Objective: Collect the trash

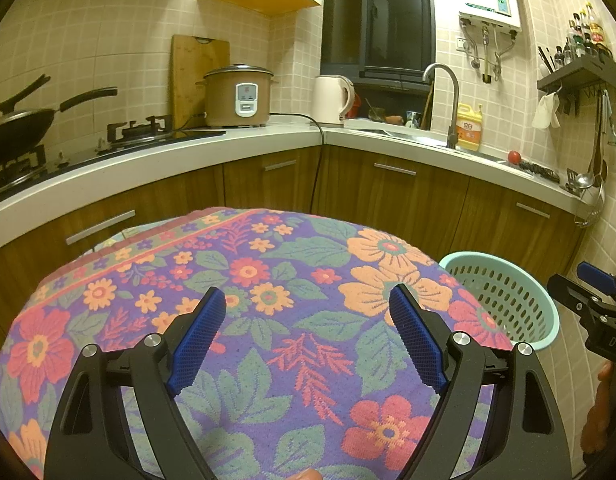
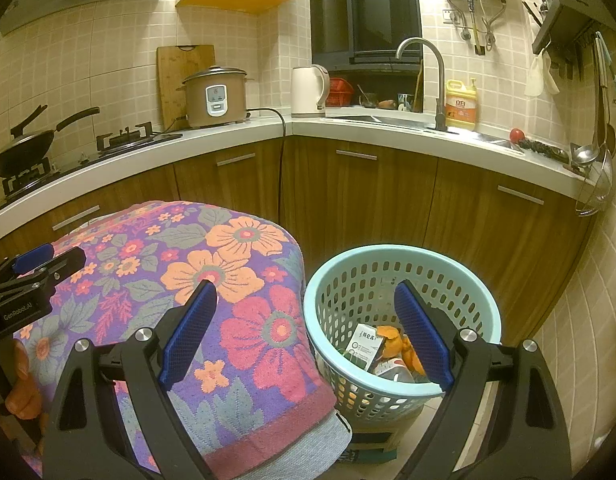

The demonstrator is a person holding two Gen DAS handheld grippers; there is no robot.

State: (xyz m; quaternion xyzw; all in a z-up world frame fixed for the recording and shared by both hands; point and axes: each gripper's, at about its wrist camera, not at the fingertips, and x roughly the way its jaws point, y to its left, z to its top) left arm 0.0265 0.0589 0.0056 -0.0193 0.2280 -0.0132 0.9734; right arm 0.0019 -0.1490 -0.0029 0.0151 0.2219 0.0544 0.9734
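Note:
A light blue perforated basket [image 2: 404,256] stands on the floor right of a table covered by a flowered cloth [image 2: 244,320]. Inside it lie a white carton [image 2: 366,342], orange peel [image 2: 392,338] and other trash. My right gripper [image 2: 306,308] is open and empty, above the gap between table and basket. My left gripper [image 1: 306,312] is open and empty above the flowered cloth [image 1: 268,320]; it also shows at the left edge of the right wrist view [image 2: 36,264]. The basket shows in the left wrist view [image 1: 504,292] at right. No trash shows on the cloth.
An L-shaped kitchen counter [image 1: 228,148] with wooden cabinets runs behind, holding a wok [image 1: 20,124], rice cooker [image 1: 238,96], kettle [image 1: 332,98], faucet [image 1: 448,92] and detergent bottle [image 1: 470,128]. A cardboard box [image 2: 372,444] lies under the basket.

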